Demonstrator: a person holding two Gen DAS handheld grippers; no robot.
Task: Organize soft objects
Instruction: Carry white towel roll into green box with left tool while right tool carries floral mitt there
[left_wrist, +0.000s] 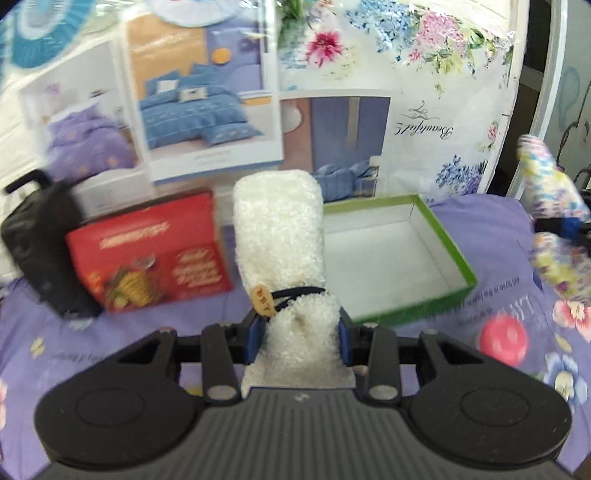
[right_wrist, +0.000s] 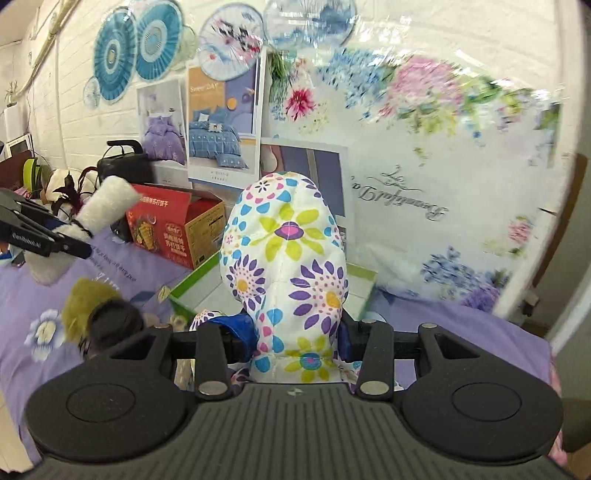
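Observation:
My left gripper (left_wrist: 300, 338) is shut on a white fluffy rolled towel (left_wrist: 280, 236) tied with a dark band and a small tan tag; it is held upright above the purple bedspread, just left of an open green-rimmed box (left_wrist: 402, 258). The towel and left gripper also show in the right wrist view (right_wrist: 107, 206). My right gripper (right_wrist: 295, 339) is shut on a white padded item with colourful flower print (right_wrist: 288, 266), held upright in front of the green box (right_wrist: 192, 284). That floral item also shows at the right edge of the left wrist view (left_wrist: 554, 206).
A red cardboard box (left_wrist: 155, 254) stands left of the green box, with a black bag (left_wrist: 40, 240) beside it. An olive fuzzy object (right_wrist: 83, 299) and a black round object (right_wrist: 110, 321) lie on the purple floral bedspread (right_wrist: 461, 325). Packaged bedding leans against the wall behind.

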